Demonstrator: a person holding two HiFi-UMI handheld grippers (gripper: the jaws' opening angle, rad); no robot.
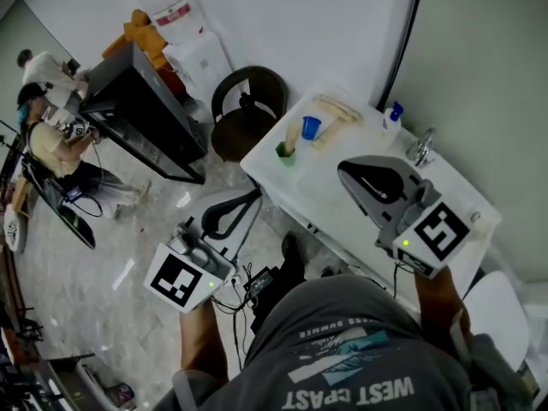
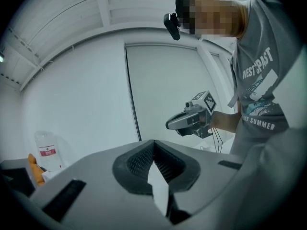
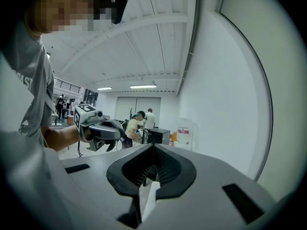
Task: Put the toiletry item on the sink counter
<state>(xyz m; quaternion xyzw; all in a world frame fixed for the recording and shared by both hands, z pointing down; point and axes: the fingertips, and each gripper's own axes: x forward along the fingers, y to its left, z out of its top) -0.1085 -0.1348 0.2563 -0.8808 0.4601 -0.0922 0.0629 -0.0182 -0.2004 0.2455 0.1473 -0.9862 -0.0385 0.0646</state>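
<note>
The white sink counter [image 1: 342, 208] runs from upper middle to lower right in the head view, with a chrome faucet [image 1: 419, 147] at its far edge. On it stand a small bottle with a blue cap [image 1: 392, 118], a blue cup [image 1: 310, 128], a green item [image 1: 284, 151] and a pale wooden tray [image 1: 338, 110]. My right gripper [image 1: 344, 169] hovers over the counter, shut, with nothing between its jaws [image 3: 153, 145]. Left of the counter and over the floor, my left gripper [image 1: 254, 194] is held with its jaws together and empty [image 2: 153, 142].
A round black chair [image 1: 248, 101] stands at the counter's left end. Behind it are a water dispenser [image 1: 184, 24] and a black cabinet [image 1: 141, 110], with two people [image 1: 47, 135] at the far left. Cables lie on the floor [image 1: 257, 281]. A white stool [image 1: 497, 306] sits at lower right.
</note>
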